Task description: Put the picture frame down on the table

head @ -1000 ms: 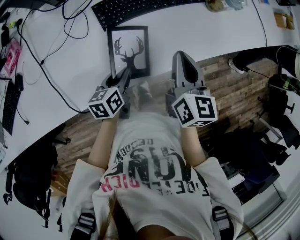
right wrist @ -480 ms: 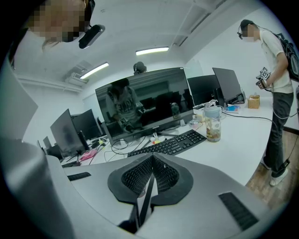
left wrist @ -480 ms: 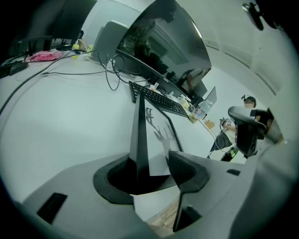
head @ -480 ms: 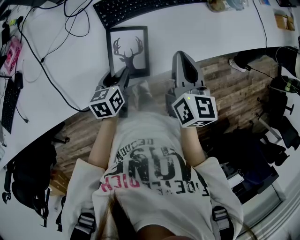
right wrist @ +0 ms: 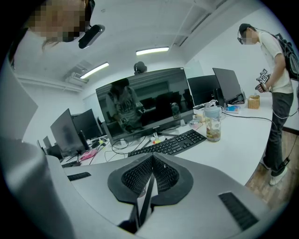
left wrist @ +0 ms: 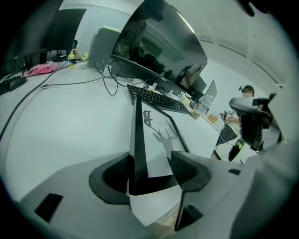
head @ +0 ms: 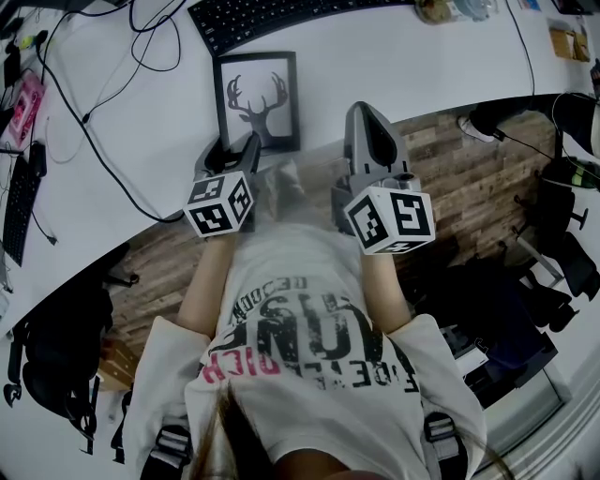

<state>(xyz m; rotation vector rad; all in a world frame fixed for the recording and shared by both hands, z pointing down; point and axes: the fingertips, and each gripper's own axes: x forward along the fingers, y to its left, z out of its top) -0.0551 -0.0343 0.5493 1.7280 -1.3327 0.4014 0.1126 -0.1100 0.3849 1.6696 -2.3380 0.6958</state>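
Your left gripper point(head: 232, 150) has spread its jaws since a second ago, and its marker cube has edged right; the jaws now stand apart on either side of the picture frame's point(head: 256, 101) near edge, clamping nothing; your right gripper point(head: 366, 117), just to the right, is closed and empty; the frame lies flat on the white table point(head: 403, 66); the keyboard point(head: 272, 21) sits beyond it.

We record both arms bare below the sleeves and reaching forward side by side. The left forearm point(head: 208, 277) leads to the left gripper point(head: 232, 148), whose fingers point(left wrist: 189, 170) stand well apart. The right forearm point(head: 380, 286) leads to the right gripper point(head: 366, 114), which points forward with its fingers point(right wrist: 135, 177) pressed together.
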